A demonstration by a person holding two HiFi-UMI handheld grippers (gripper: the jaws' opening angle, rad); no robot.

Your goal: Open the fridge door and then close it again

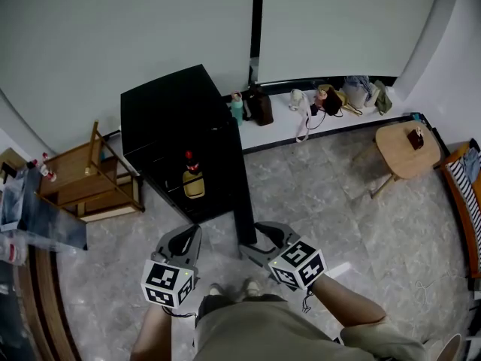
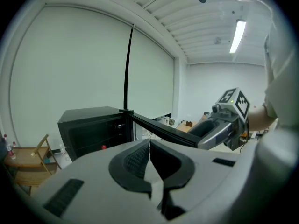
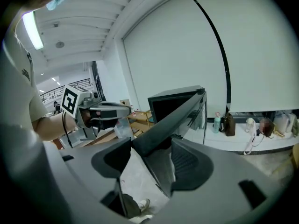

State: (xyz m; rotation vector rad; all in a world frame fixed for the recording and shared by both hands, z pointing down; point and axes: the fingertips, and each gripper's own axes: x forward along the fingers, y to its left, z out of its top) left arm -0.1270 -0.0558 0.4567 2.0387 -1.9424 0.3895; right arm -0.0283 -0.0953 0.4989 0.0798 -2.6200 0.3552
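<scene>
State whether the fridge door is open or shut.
Open: the door stands swung out from the fridge, and a bottle shows inside.

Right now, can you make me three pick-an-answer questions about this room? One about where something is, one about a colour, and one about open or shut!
1. Where is the bottle with the red cap?
A. inside the fridge
B. on top of the fridge
C. behind the fridge

2. What colour is the fridge?
A. white
B. red
C. black

3. How is the fridge door?
A. shut tight
B. swung open
C. taken off and lying flat

Answers:
1. A, since the head view shows the bottle standing in the dark inside of the fridge, behind the open front.
2. C, since its top, sides and door are all black in every view.
3. B, since the door sticks out from the fridge towards the person, so you can see inside.
</scene>
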